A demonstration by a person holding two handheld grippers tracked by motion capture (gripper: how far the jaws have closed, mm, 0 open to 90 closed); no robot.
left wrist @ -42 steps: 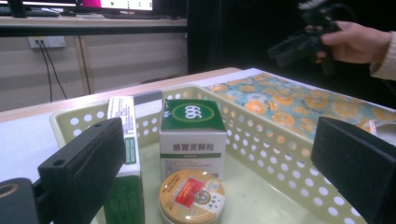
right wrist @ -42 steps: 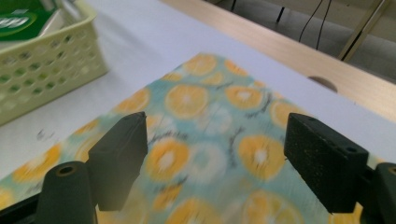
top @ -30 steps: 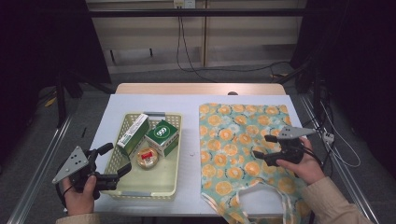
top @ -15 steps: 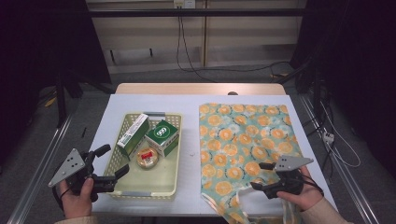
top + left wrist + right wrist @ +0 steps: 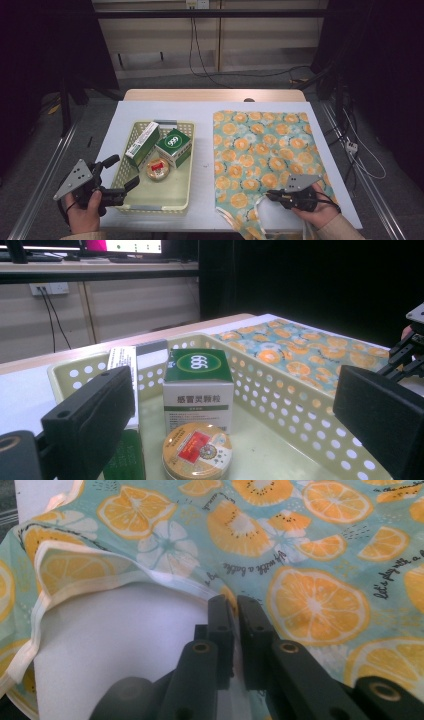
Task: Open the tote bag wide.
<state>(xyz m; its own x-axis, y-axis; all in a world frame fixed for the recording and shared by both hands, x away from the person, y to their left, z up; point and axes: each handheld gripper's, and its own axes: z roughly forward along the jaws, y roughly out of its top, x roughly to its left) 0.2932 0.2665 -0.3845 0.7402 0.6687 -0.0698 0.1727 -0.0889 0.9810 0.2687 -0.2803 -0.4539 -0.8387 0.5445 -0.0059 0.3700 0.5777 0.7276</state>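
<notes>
Near right edge of the table: right gripper point(image 5: 270, 196) lies low and level, hand wrapped around it from below, jaws pointing left. They have just closed onto the white-piped rim of the fabric bag point(image 5: 260, 150), thin cloth pinched between them. Bag is flat, soft cotton-like, teal with an orange-slice print, spread from the near right to the far right. Near left: left gripper point(image 5: 122, 174) held level, jaws wide apart with nothing between, aimed at the perforated pale-yellow plastic basket point(image 5: 155, 206). Further in: round tin point(image 5: 158, 169), green-and-white carton point(image 5: 173, 146), slim box point(image 5: 142, 145).
</notes>
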